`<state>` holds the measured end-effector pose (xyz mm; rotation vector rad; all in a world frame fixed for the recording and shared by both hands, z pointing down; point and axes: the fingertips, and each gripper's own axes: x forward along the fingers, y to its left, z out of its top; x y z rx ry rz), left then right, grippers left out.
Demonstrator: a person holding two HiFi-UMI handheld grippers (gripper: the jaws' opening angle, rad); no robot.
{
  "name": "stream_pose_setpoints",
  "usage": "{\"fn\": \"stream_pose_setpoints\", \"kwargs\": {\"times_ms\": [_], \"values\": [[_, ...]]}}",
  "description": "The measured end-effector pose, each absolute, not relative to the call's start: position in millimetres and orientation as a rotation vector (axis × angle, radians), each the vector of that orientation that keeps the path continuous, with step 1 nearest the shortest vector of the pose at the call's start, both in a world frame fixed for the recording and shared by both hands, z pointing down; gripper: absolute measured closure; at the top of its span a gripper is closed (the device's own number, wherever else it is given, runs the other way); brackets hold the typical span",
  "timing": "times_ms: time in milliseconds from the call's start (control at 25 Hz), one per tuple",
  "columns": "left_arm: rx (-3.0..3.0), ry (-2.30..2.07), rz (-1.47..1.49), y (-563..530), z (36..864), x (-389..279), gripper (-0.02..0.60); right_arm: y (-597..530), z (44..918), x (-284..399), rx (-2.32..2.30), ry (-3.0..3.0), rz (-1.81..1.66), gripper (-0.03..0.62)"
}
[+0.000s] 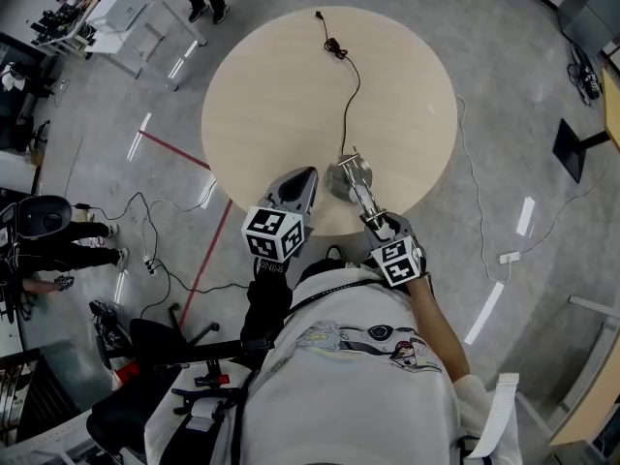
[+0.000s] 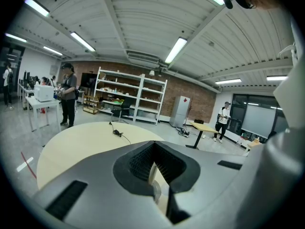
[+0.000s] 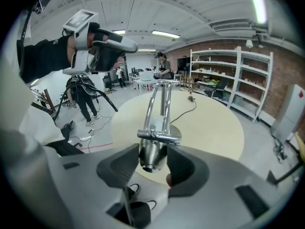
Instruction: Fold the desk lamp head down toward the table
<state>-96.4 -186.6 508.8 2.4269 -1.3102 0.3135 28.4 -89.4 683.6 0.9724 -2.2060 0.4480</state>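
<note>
A chrome desk lamp stands at the near edge of the round beige table (image 1: 291,85), its round base (image 1: 339,180) on the tabletop. Its twin-rod arm (image 3: 159,104) runs from the base to the metal cone head (image 3: 151,152). My right gripper (image 3: 151,165) is shut on that head, one pad on each side, out past the table edge (image 1: 380,223). My left gripper (image 1: 302,177) hangs in the air left of the lamp, shut on nothing (image 2: 153,149). The lamp's black cord (image 1: 351,95) trails across the table to its plug (image 1: 334,46).
A black chair base (image 1: 145,347) and loose floor cables (image 1: 155,260) lie at my left. A red tape line (image 1: 208,250) crosses the floor. A person (image 2: 68,95) stands by a white desk beyond the table, with shelving (image 2: 128,95) behind it.
</note>
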Motion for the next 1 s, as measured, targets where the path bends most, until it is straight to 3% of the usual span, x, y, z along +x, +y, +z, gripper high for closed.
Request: {"fn": "stream_pose_setpoints", "kwargs": {"times_ms": [320,760,1000], "values": [[2.431,-1.303,0.294,-191.8,503.2,-97.1,0.583,-74.1,652.7,47.6,0.920,-2.279,0.478,0.405],[2.571,-1.361,0.170,-210.3,449.7,-89.1,0.582,-147.3,484.1,85.1,1.349,-2.588,0.356,0.405],[2.655,-1.398,0.157,-210.5,414.3,-84.7,0.582,-164.6,427.9,90.6,1.448,-2.661,0.263,0.444]]}}
